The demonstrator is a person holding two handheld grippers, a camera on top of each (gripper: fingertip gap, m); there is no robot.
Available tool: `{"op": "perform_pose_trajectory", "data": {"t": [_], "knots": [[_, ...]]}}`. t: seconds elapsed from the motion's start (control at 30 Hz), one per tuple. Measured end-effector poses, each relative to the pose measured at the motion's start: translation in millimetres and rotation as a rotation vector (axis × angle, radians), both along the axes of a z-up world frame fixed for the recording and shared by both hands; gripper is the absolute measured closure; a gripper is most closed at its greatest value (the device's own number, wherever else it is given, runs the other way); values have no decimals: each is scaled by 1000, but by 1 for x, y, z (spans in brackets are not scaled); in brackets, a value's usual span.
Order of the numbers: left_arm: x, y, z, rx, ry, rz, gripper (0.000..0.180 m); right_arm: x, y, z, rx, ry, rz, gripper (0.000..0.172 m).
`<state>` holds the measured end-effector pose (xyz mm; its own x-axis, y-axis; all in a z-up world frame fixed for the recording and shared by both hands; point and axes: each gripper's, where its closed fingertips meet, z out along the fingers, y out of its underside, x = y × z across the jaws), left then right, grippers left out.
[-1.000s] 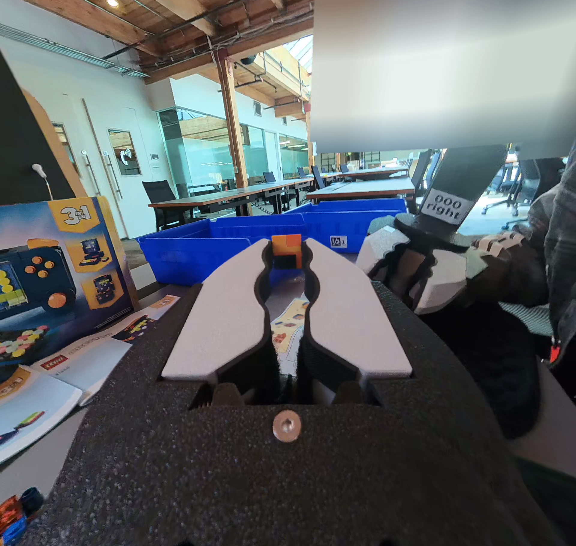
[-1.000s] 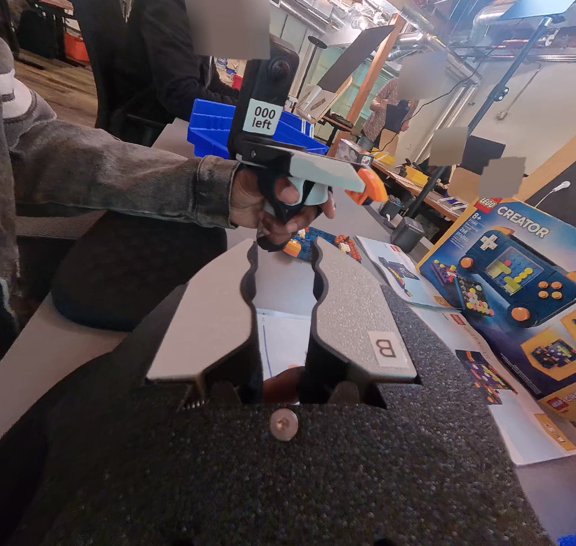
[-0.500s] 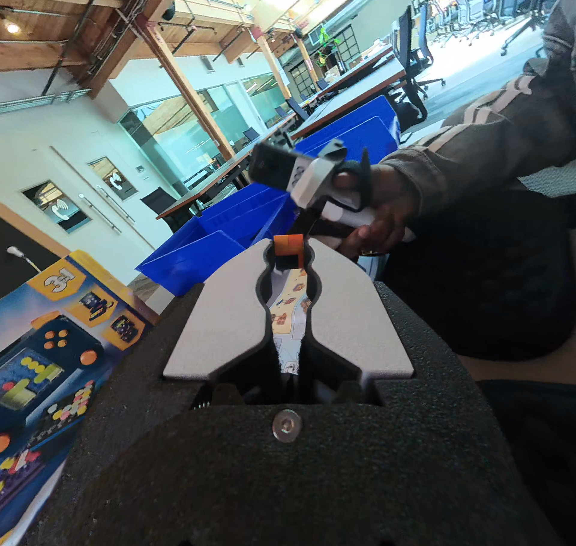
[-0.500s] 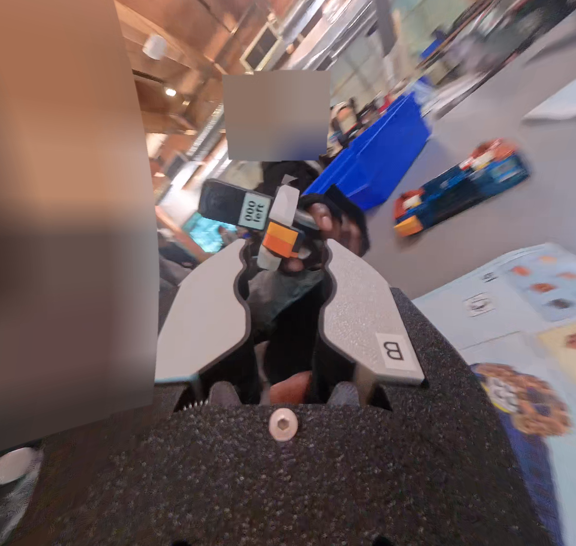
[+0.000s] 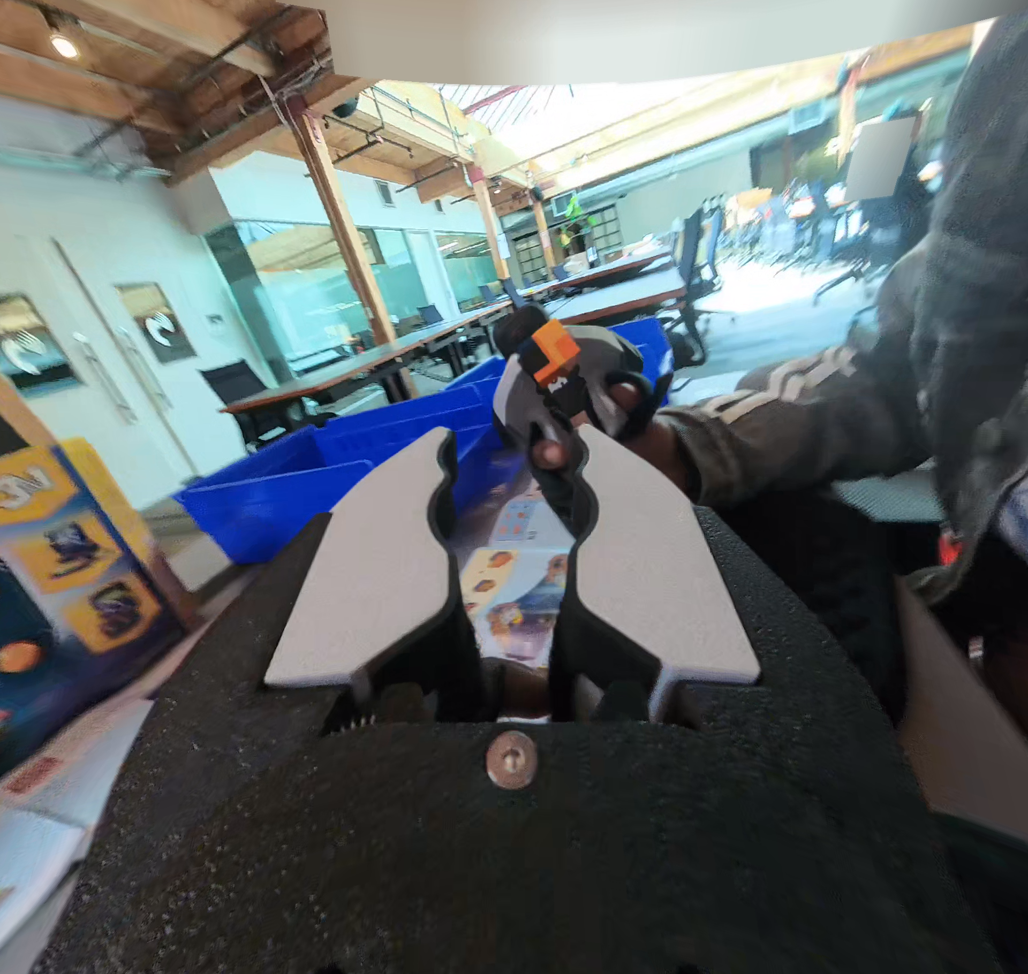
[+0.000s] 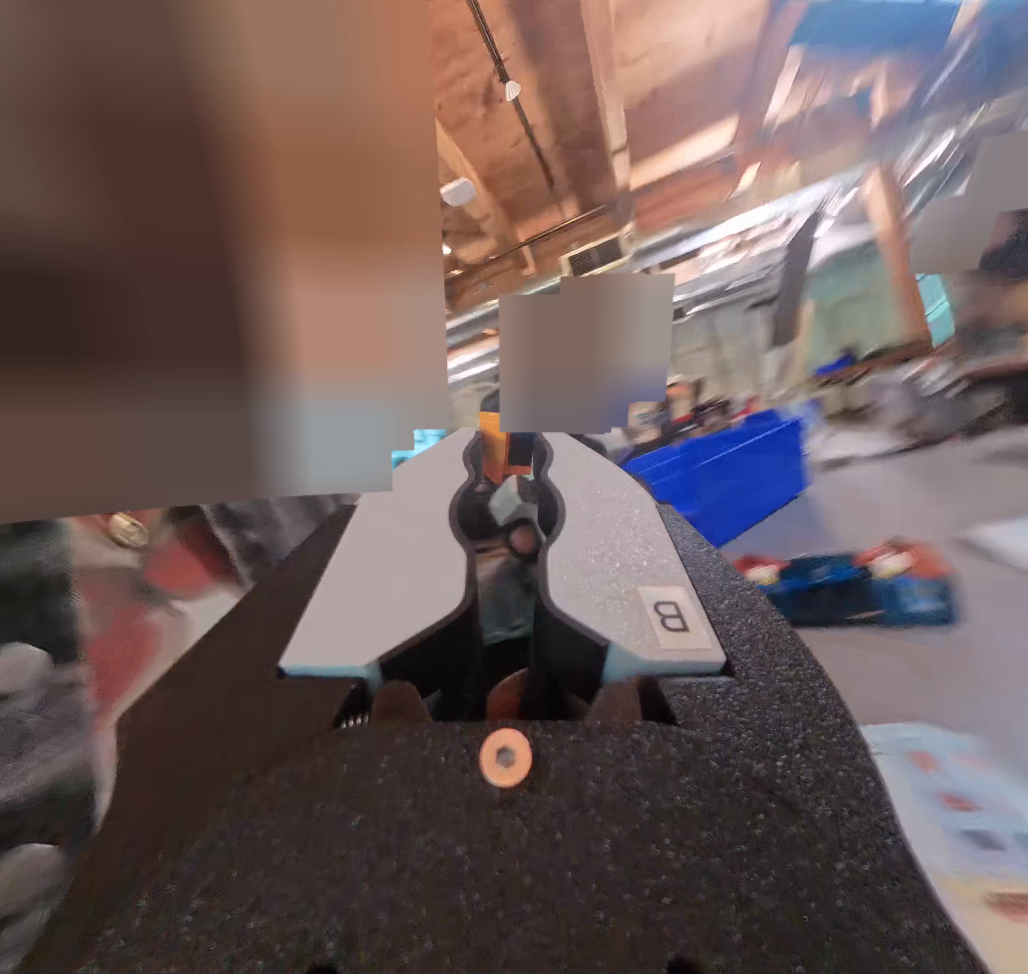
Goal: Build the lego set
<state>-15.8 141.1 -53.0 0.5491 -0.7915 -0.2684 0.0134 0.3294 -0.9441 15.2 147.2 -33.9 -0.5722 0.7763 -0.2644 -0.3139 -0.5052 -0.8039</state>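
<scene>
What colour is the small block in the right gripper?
Orange and black block, clearest in the left wrist view.

Blue bins [image 5: 334,474] & box [image 5: 67,586] blocking left; bare tabletop [image 6: 834,669] right of bricks [image 6: 845,586].

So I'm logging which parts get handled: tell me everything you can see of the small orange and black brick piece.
The orange and black brick piece is a small blocky assembly of what looks like hard plastic: bright orange faces with a black section. It sits between the fingertips of the right gripper, whose fingers close on its sides, held up above the table. The left gripper stands open, apart from it. Blue bins lie behind.
</scene>
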Motion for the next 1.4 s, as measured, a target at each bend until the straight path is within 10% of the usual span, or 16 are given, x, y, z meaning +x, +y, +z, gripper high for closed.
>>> {"op": "perform_pose_trajectory", "data": {"t": [0.03,0.17,0.53,0.8,1.03,1.4], "knots": [[0,0,1,-42,-29,-29,141,3,-1,2,103,28,-93,156],[9,-5,-1,-66,-43,-84,142,3,-12,0,491,55,-357,156],[23,-13,-5,16,11,-94,146,-9,-16,-19,620,-48,-395,155],[25,-20,-4,246,113,-28,151,-8,-34,-22,1239,37,-732,156],[25,-19,-7,227,115,-45,150,-8,-34,-24,1281,27,-741,155],[38,-27,-29,-629,-122,-502,147,-13,-40,-41,1263,-31,-616,156]]}}
